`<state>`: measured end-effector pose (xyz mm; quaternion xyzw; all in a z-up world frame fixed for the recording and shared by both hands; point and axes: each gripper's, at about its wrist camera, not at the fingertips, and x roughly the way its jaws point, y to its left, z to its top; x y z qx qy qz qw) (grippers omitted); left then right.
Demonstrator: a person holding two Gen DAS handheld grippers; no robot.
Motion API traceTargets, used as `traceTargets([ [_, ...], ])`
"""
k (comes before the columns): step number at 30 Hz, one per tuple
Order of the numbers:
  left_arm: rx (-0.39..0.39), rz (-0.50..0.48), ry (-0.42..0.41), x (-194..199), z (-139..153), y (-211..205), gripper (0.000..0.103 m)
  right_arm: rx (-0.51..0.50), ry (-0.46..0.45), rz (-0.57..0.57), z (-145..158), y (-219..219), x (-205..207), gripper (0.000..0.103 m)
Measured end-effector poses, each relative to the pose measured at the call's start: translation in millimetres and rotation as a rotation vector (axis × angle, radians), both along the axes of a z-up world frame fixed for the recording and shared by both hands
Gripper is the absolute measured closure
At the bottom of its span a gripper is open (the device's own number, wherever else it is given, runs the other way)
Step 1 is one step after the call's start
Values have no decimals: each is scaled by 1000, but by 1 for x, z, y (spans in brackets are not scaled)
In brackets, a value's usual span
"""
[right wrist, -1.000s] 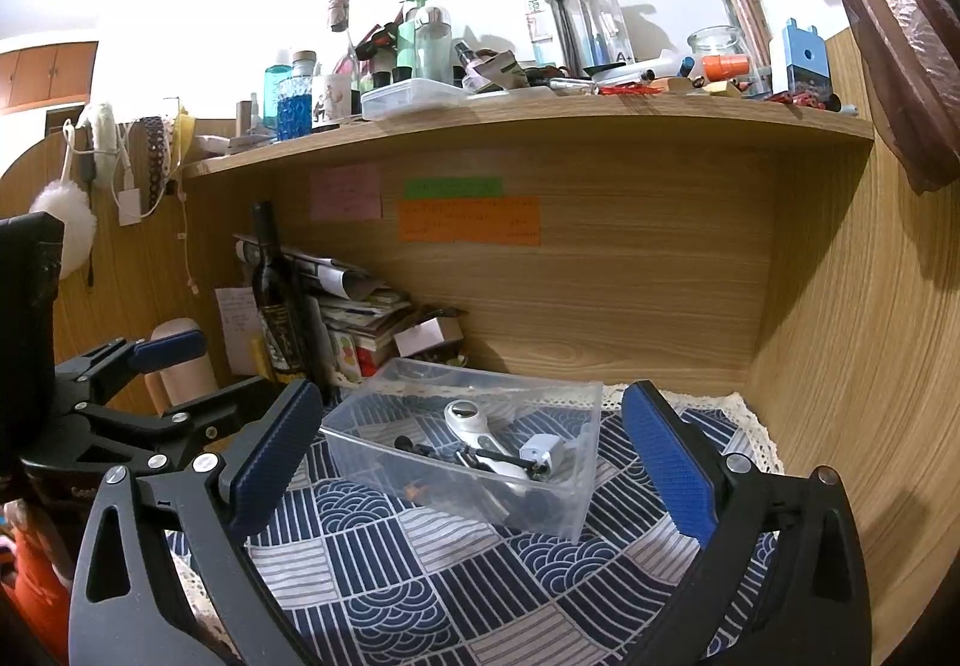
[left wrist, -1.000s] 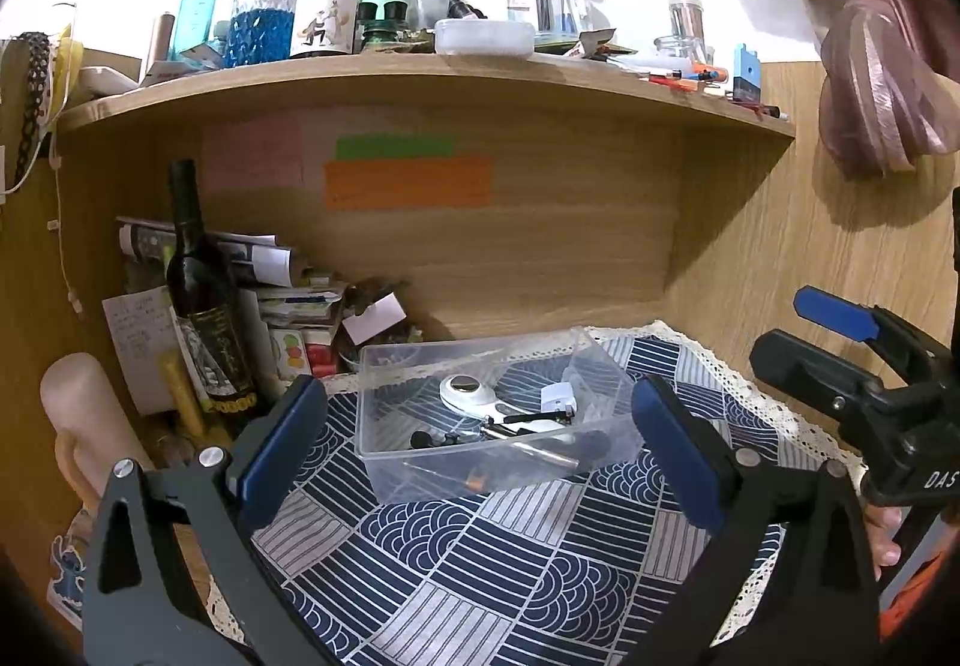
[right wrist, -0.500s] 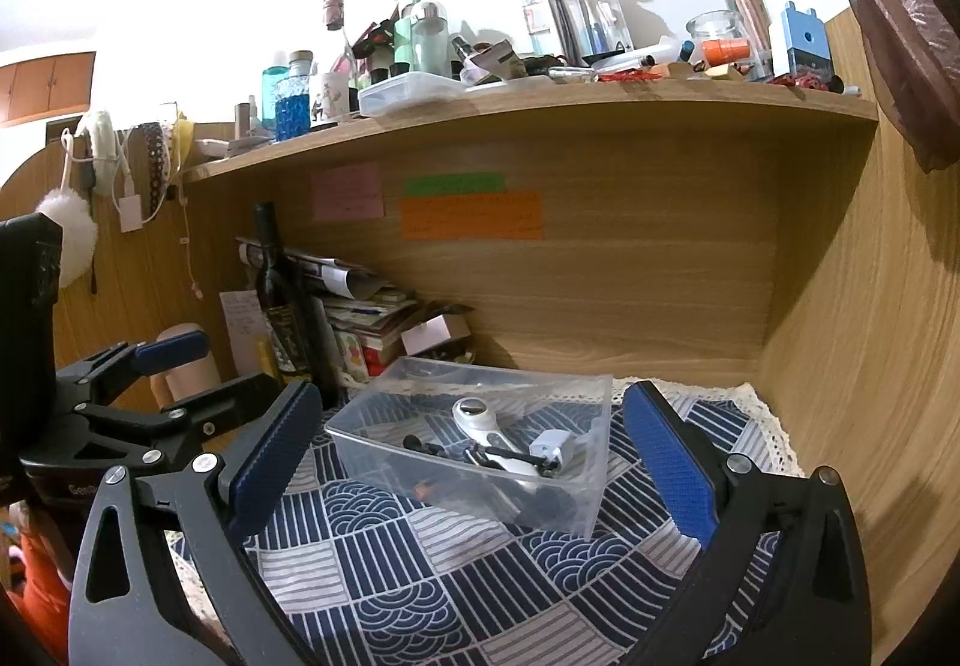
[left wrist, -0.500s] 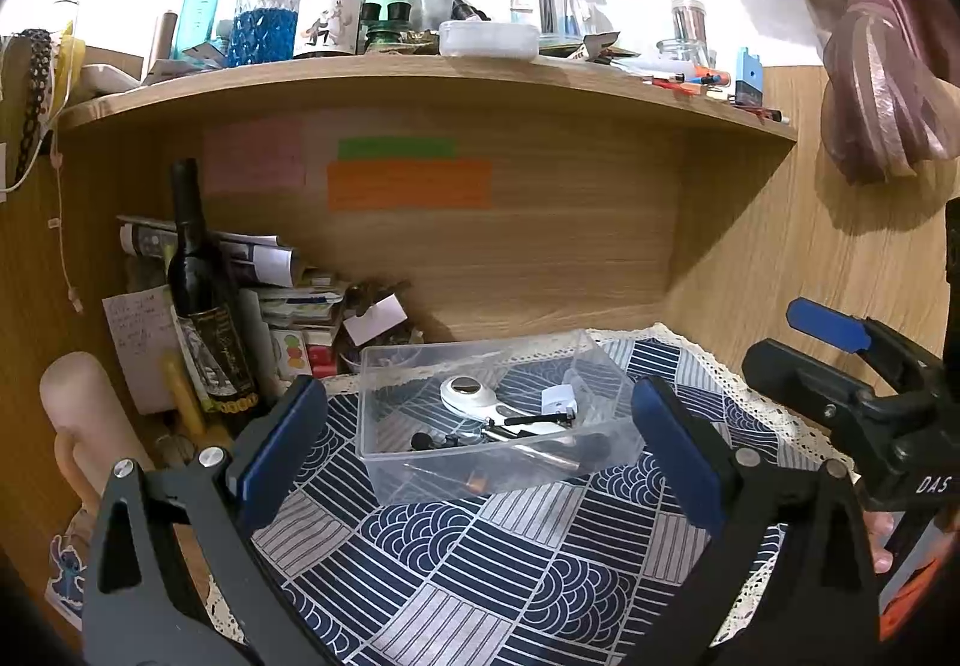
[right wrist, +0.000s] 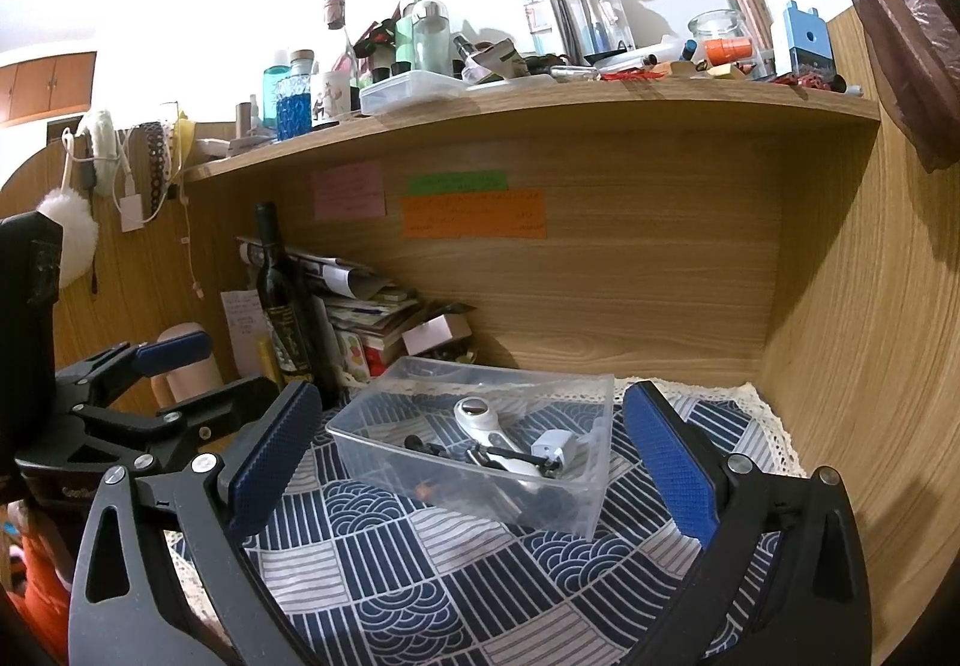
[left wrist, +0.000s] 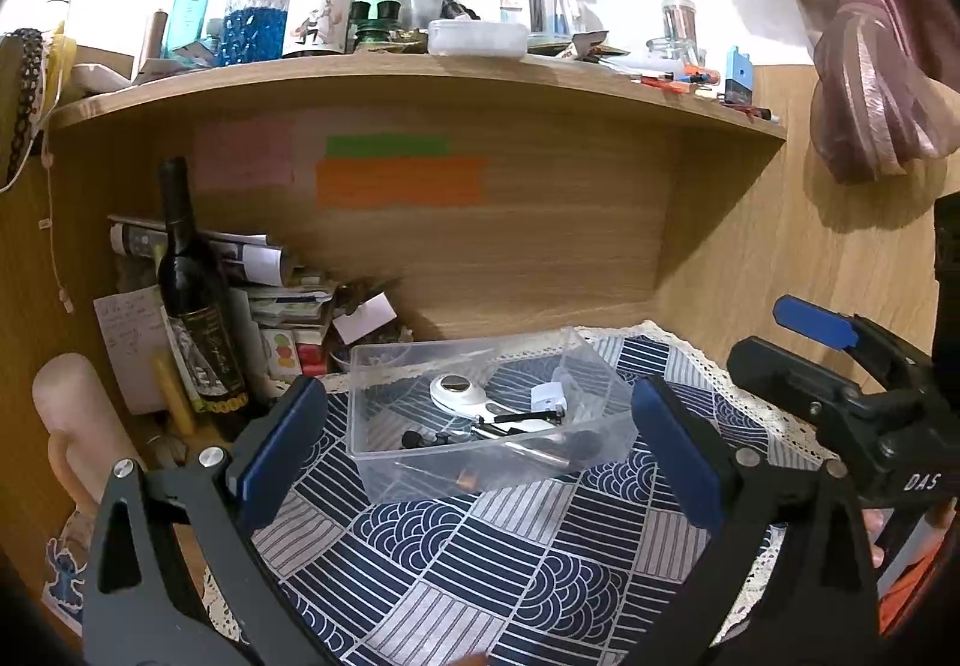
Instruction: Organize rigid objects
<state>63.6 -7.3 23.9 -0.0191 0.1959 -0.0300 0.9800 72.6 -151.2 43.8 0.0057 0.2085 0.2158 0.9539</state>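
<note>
Behind both claws (left wrist: 477, 450), bin (right wrist: 480, 462) unmoved.

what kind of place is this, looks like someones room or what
Probably a lived-in bedroom or dorm desk nook: a wooden shelf crowded with bottles and toiletries, sticky notes on the back panel, and a wine bottle beside stacked papers.

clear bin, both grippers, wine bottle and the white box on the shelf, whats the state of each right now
clear bin: lidless, upright on the patterned cloth, small tools inside
left gripper: open, holding nothing
right gripper: open, holding nothing
wine bottle: upright, top closed
white box: lid on, on the top shelf
</note>
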Motion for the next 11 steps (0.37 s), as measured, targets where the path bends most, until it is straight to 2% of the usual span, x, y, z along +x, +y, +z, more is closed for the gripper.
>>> traceTargets([
  [11,-18,-7,2,-1,2,-1,0,0,0,-2,0,0,0,2],
])
